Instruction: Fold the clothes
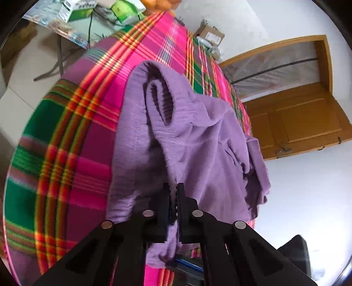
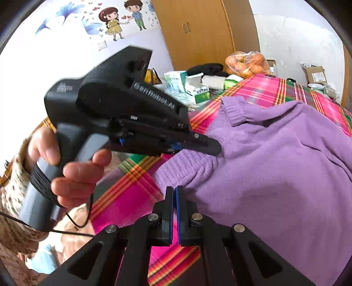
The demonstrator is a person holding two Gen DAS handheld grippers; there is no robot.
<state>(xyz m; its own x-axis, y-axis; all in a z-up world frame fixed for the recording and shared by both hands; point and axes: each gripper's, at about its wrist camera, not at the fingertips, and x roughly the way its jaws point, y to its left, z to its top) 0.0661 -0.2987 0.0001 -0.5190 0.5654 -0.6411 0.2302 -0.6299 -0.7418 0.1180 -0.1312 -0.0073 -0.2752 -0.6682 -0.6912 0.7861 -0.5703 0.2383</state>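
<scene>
Fold under way: left hand-held gripper pinching sweater hem, right hand-held gripper pressed together w/ nothing; next, carry hem across bed.

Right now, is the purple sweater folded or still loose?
Loose, not folded: the purple sweater lies rumpled on the plaid cloth, collar open, one edge pinched in the left gripper.

A pink, green and purple plaid cloth covers the surface, and beyond it a cluttered tabletop carries green-and-white cartons and a bag of oranges. A cardboard box sits by the white wall near a wooden door. Cartoon stickers decorate the wall beside a wooden wardrobe.
</scene>
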